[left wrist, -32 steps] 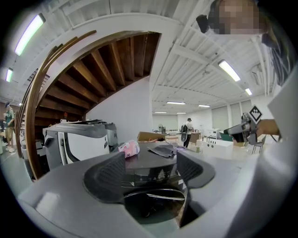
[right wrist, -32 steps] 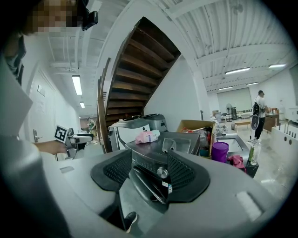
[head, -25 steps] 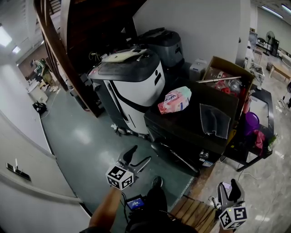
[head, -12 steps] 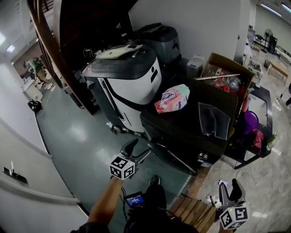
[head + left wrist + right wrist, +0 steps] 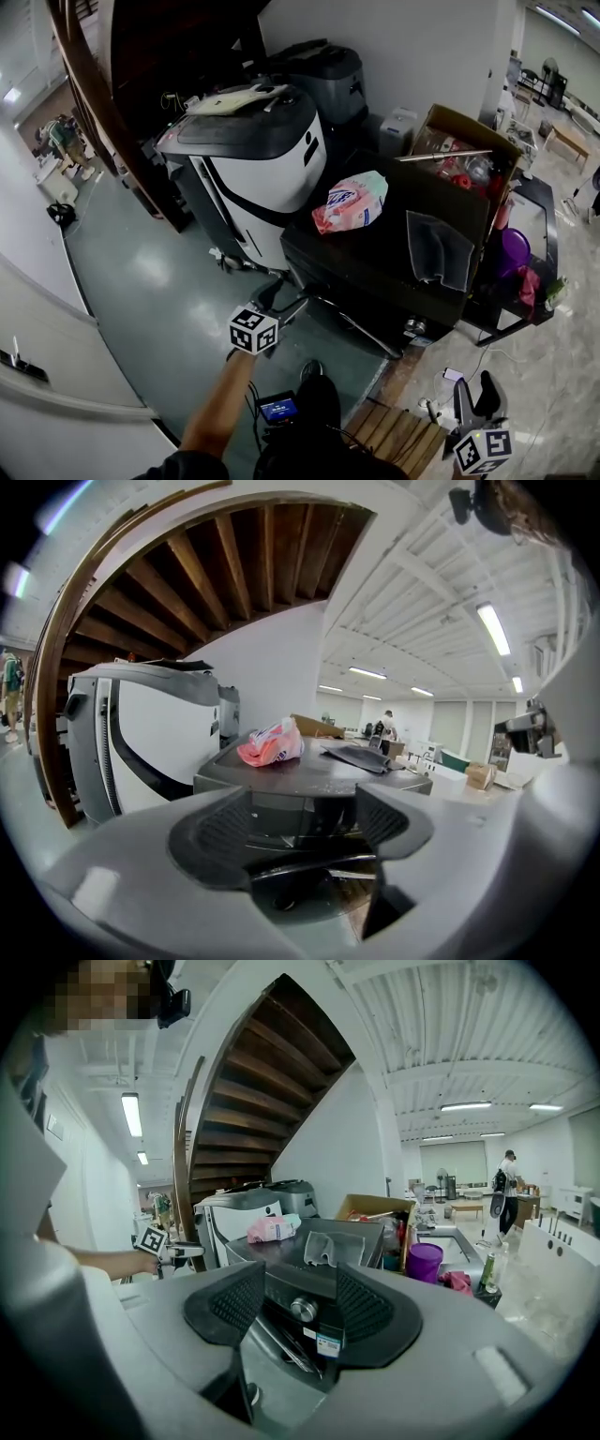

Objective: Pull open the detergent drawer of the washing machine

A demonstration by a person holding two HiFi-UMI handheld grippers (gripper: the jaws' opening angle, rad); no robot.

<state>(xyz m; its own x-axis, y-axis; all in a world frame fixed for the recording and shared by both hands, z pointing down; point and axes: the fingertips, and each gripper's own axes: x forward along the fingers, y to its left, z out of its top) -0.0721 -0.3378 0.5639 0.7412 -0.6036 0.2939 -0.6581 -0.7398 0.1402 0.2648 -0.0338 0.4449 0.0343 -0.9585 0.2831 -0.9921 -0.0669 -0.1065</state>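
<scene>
The dark washing machine point(image 5: 375, 253) stands right of centre, its front turned toward the lower left. My left gripper point(image 5: 284, 298) is open at the machine's upper front left corner, fingertips just short of the front panel. In the left gripper view the machine's top edge and upper front panel point(image 5: 305, 803) fill the gap of the left gripper point(image 5: 300, 829); I cannot make out the drawer's outline there. My right gripper point(image 5: 475, 398) hangs open and low at the bottom right, away from the machine. The right gripper point(image 5: 300, 1312) frames the washer's dial point(image 5: 302, 1309).
A pink bag point(image 5: 352, 202) and a grey cloth point(image 5: 439, 248) lie on the washer. A white machine point(image 5: 253, 169) stands close on its left, a cardboard box point(image 5: 459, 150) and purple bucket point(image 5: 516, 251) on its right. Wooden slats point(image 5: 403, 441) and a small screen device point(image 5: 278, 410) lie on the floor.
My left gripper has moved forward and up toward the washer's upper front left corner. The right gripper has stayed low at the bottom right.
</scene>
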